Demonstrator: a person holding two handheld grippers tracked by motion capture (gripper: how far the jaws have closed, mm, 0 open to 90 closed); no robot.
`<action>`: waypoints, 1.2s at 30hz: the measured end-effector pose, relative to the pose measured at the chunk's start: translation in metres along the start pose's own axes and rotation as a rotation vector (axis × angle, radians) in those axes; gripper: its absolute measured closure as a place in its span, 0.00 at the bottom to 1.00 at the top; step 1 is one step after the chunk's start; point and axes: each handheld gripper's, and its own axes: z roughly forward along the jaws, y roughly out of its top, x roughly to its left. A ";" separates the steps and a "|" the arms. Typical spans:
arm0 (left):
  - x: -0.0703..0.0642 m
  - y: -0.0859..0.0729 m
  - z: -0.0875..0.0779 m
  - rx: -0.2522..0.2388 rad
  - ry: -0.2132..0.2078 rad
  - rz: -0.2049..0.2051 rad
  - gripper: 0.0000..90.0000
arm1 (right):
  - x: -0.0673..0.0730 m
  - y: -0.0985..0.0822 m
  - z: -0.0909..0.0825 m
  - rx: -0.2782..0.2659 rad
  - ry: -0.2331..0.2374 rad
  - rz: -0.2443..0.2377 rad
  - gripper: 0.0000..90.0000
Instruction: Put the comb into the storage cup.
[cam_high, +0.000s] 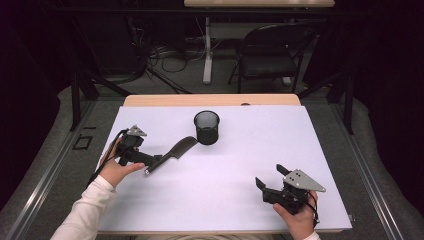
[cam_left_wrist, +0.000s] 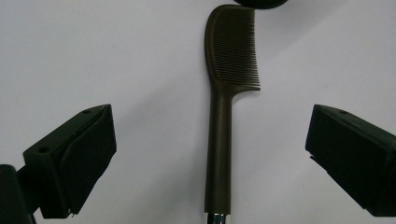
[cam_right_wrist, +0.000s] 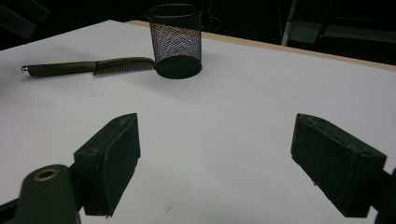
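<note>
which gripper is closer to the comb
Left. The left gripper sits open at the comb handle's end, fingers either side of it. The right gripper is far off, near the table's right front.

The high view is looking forward and down from above the person's side, taking in the whole bench (cam_high: 225, 200). The left gripper view is riding close over the bench, looking steeply down between its jaws along the comb (cam_left_wrist: 224, 116), which is running toward 12 o'clock. The right gripper view is sitting low, looking across the bench toward 11 o'clock. All three are sharing the comb and cup (cam_right_wrist: 176, 39).
</note>
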 end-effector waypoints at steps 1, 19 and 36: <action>0.000 0.000 0.000 0.000 0.000 0.000 0.02 | 0.000 0.000 0.000 0.000 0.000 0.000 0.17; 0.002 0.012 0.016 0.134 0.031 0.034 0.02 | 0.000 0.000 0.001 0.004 0.004 -0.004 0.17; 0.005 0.018 0.026 0.237 0.046 0.052 0.02 | 0.000 -0.001 0.002 0.007 0.009 0.004 0.17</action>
